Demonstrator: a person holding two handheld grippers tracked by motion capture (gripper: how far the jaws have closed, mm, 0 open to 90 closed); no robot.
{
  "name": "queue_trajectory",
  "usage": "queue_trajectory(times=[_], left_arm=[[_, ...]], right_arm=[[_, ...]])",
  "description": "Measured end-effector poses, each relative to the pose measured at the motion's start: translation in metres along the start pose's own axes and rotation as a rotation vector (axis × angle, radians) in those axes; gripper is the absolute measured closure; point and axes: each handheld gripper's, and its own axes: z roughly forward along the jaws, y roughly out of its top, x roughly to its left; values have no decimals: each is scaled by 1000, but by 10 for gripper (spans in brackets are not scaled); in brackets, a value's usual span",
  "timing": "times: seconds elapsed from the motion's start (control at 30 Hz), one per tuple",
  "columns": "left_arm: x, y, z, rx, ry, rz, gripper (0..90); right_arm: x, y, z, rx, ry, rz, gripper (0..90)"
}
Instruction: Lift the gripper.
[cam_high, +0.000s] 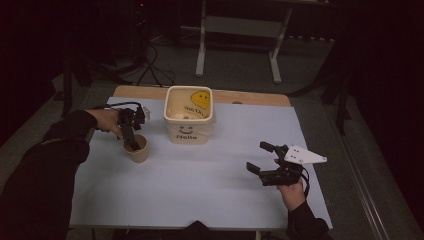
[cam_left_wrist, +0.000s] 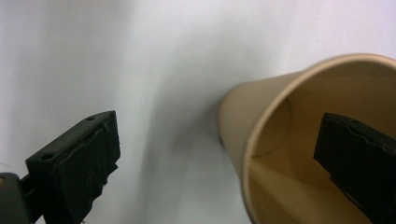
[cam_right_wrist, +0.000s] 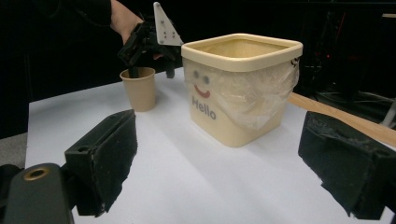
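A tan paper cup (cam_high: 138, 150) stands upright on the white table sheet (cam_high: 200, 190), left of the cream bucket. My left gripper (cam_high: 131, 141) points down over it, open: one jaw hangs inside the cup (cam_left_wrist: 280, 140), the other stands well outside its wall, and neither pad presses on it. In the left gripper view the left gripper (cam_left_wrist: 218, 126) straddles the cup's near wall. My right gripper (cam_high: 256, 156) hovers at the right of the sheet, open and wide with nothing between its jaws. From the right gripper (cam_right_wrist: 218, 140) I see the cup (cam_right_wrist: 139, 91) and the left gripper (cam_right_wrist: 152, 70) farther off.
A cream square bucket (cam_high: 190, 134) with a smiley and "Hello" on its front stands at the table's back middle; a plastic liner hangs over its side (cam_right_wrist: 261, 98). A wooden table edge (cam_high: 250, 98) runs behind it. A metal stand (cam_high: 237, 45) is on the floor beyond.
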Motion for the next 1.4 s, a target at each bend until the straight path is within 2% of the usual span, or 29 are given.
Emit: queue_trajectory(times=[0.2,0.5,0.63,0.77,0.8,1.0,1.03,1.2,1.4], left_arm=[[0,1,-4,-14,-3,-10,6],[-4,1,-14,-1,2,-6,6],[-6,3,-14,9,12,5,6],[-5,4,-12,12,2,3,7],[-5,5,-12,23,17,14,6],[-5,6,-15,31,16,4,7],[-5,5,-16,30,7,4,7],[-8,5,-27,25,15,-5,7],[-14,4,-43,24,37,-14,7]], right_arm=[[0,0,0,2,0,2,114],[1,1,2,2,4,-7,114],[1,1,1,3,2,-7,115],[2,2,2,4,6,-8,115],[2,2,2,4,6,-6,114],[1,1,1,3,7,-5,115],[1,1,1,3,8,-4,115],[2,2,1,2,10,-5,115],[3,2,2,7,16,-10,115]])
